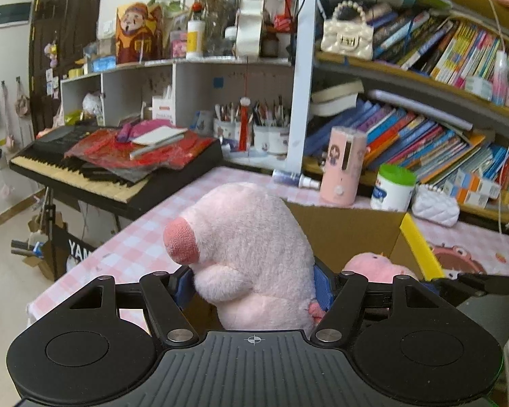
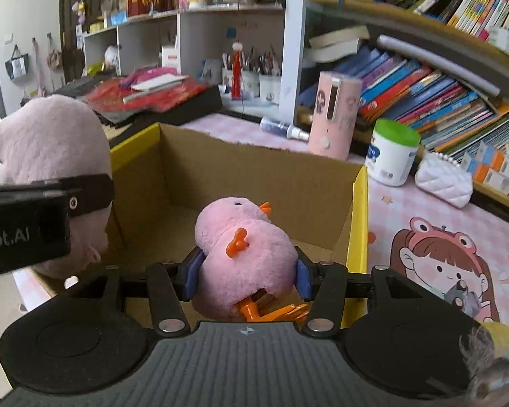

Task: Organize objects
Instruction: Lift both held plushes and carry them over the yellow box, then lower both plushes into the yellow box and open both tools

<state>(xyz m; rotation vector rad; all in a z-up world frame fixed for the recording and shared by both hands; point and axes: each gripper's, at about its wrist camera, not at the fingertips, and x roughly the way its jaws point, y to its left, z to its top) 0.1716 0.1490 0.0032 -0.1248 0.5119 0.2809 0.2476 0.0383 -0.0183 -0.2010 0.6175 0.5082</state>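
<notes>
My left fingers (image 1: 254, 286) clamp the pig (image 1: 247, 247); my right fingers (image 2: 247, 276) clamp the duck (image 2: 244, 257) over the box (image 2: 254, 173).

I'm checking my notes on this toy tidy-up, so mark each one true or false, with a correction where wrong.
1. The left tongs grip a pink plush pig. True.
2. The right tongs are empty. False: they grip a pink plush duck with orange feet.
3. The cardboard box is closed. False: it stands open, its inside showing beyond the duck.
4. A green-lidded white jar stands on the table beyond the box. True.
5. The keyboard is bare. False: red cloth and a notebook lie on it.
</notes>
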